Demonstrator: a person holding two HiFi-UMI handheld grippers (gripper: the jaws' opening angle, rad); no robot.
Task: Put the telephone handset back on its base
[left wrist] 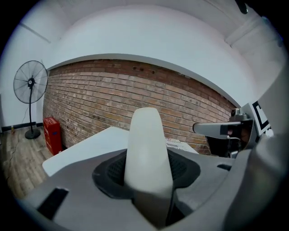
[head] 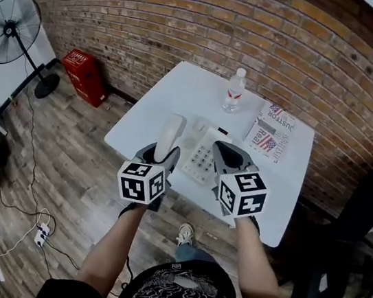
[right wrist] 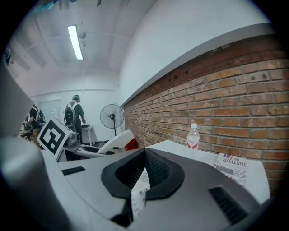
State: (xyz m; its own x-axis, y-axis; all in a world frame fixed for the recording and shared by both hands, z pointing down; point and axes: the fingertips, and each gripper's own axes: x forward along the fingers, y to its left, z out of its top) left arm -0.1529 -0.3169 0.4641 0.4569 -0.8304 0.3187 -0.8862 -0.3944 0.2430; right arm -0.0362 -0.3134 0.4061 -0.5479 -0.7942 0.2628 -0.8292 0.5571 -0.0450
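A white telephone handset (head: 169,136) stands tilted up above the near left part of the white table (head: 167,93). My left gripper (head: 160,155) is shut on its lower end; in the left gripper view the handset (left wrist: 146,144) fills the gap between the dark pads. The white telephone base (head: 202,155) with its keypad lies on the table just right of the handset. My right gripper (head: 229,157) hovers over the base's right side with its jaws shut and nothing held. Through the slit under its pads (right wrist: 156,169) I see the base's keypad (right wrist: 138,199).
A water bottle (head: 235,89) stands at the table's far side, and a newspaper (head: 271,138) lies at the right. A standing fan (head: 12,25), a red crate (head: 85,75) and floor cables with a power strip (head: 40,233) are at the left. A dark chair (head: 362,227) stands at the right.
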